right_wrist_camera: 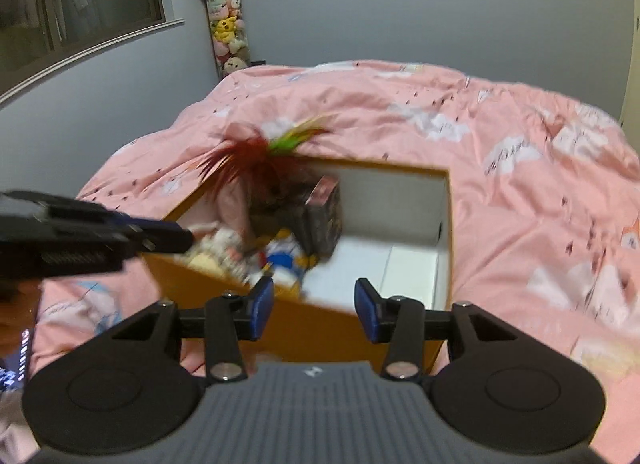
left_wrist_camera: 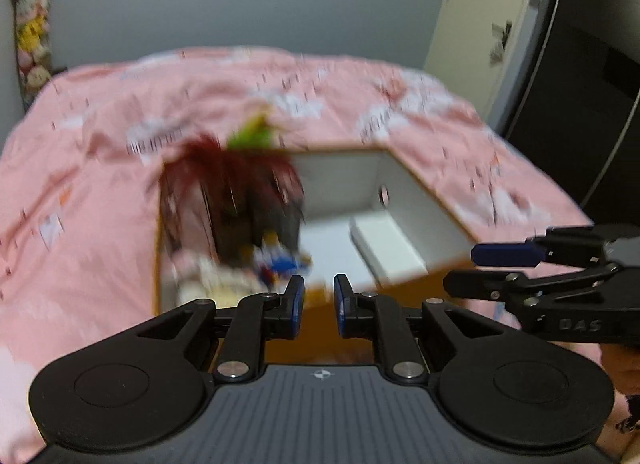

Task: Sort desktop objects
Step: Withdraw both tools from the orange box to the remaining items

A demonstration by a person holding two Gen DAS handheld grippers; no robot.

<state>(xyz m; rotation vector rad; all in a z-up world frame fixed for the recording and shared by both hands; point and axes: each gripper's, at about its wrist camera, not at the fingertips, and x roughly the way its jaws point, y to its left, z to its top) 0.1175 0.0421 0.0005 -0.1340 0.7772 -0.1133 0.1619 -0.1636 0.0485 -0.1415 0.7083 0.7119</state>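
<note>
An open box (left_wrist_camera: 404, 179) (right_wrist_camera: 446, 215) with orange outer walls and a white inside sits on the pink bedspread. Its left half holds a dark box (right_wrist_camera: 324, 215) (left_wrist_camera: 240, 219), red and green feathers (right_wrist_camera: 256, 155) (left_wrist_camera: 224, 151), a plush toy (right_wrist_camera: 216, 252) and a blue-and-white object (right_wrist_camera: 284, 258) (left_wrist_camera: 280, 260). A white flat block (left_wrist_camera: 386, 248) lies on the box floor at right. My left gripper (left_wrist_camera: 319, 306) is open a little and empty, just before the box's near wall. My right gripper (right_wrist_camera: 314, 312) is open and empty over the near wall.
The pink bedspread (right_wrist_camera: 520, 167) surrounds the box. A tall clear tube of plush toys (right_wrist_camera: 228, 31) stands by the grey wall, left of the bed. A window (right_wrist_camera: 80, 3) is at far left; a door (left_wrist_camera: 480, 23) at right.
</note>
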